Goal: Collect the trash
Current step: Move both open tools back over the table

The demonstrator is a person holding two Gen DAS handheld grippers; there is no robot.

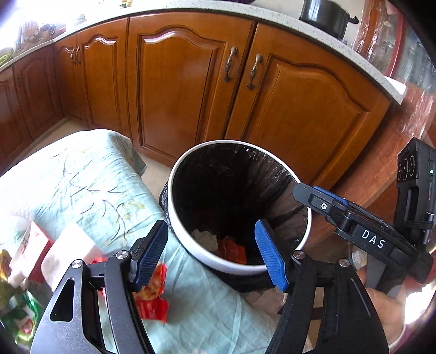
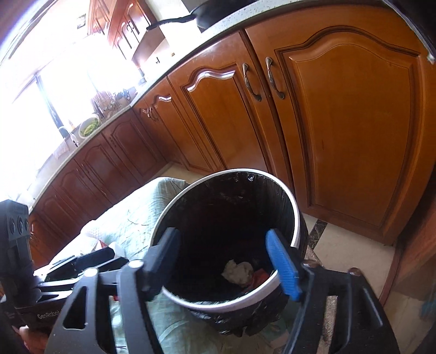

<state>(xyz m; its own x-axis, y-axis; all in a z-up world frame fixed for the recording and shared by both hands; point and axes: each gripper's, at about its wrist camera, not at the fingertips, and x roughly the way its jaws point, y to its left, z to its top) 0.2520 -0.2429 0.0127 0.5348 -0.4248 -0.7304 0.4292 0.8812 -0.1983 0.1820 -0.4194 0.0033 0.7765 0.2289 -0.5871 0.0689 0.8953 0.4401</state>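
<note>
In the left wrist view, a pile of packaging lies at the 8 o'clock edge: a green wrapper (image 1: 19, 318) and a red-and-white carton (image 1: 30, 250), both resting on the pale green patterned tablecloth (image 1: 90, 185). A crumpled red snack wrapper (image 1: 154, 296) lies on the cloth just beside the left finger of the left gripper (image 1: 215, 253). The left gripper is released: its blue-padded fingers (image 1: 272, 258) stand wide apart with nothing between them, spanning the near rim of the white trash bin (image 1: 237, 268). The bin stands at center, touching the table edge, fitted with a black liner bag (image 1: 245, 174). At its bottom lie a crumpled white tissue (image 1: 204, 238) and a red wrapper (image 1: 231, 250). At 3 o'clock, the right gripper (image 1: 313, 194) reaches over the bin's far-right rim. In the right wrist view, the right gripper (image 2: 226, 261) is likewise released, fingers spread and empty above the bin (image 2: 239, 302). Wooden cabinet doors (image 1: 190, 89) fill the background from 10 to 2 o'clock, with a black pot (image 1: 327, 16) on the countertop at 1 o'clock.
</note>
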